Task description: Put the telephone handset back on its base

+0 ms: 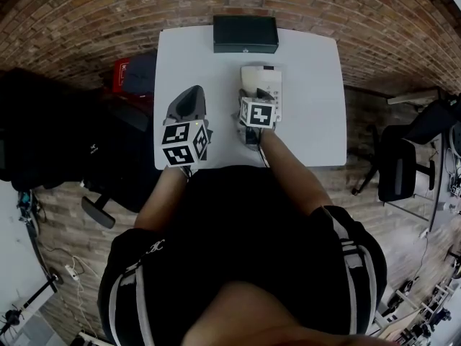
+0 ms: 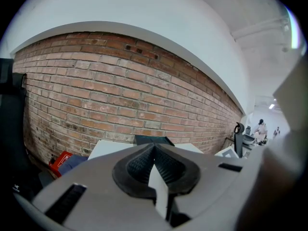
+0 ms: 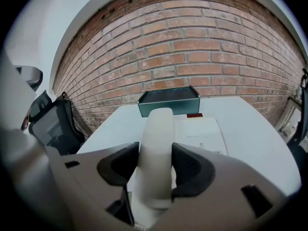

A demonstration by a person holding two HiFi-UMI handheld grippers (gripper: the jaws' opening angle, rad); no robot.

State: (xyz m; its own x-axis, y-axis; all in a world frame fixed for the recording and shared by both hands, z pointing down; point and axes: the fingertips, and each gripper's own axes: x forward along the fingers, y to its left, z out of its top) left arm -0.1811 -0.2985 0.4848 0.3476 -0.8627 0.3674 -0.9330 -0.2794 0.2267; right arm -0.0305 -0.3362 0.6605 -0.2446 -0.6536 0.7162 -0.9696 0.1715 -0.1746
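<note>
The white telephone handset (image 3: 156, 153) stands lengthwise between the pads of my right gripper (image 3: 156, 170), which is shut on it. Its far end reaches over the left part of the white telephone base (image 3: 202, 134). In the head view the right gripper (image 1: 259, 98) hangs over the near end of the base (image 1: 263, 76) at the middle of the white table (image 1: 310, 121). My left gripper (image 1: 189, 101) hovers over the table's left part, apart from the phone. Its pads meet in the left gripper view (image 2: 154, 150), shut with nothing between them.
A dark rectangular box (image 1: 245, 33) sits at the table's far edge, just behind the base, in front of a brick wall. A red item (image 1: 124, 71) and dark bags lie on the floor to the left. An office chair (image 1: 400, 164) stands to the right.
</note>
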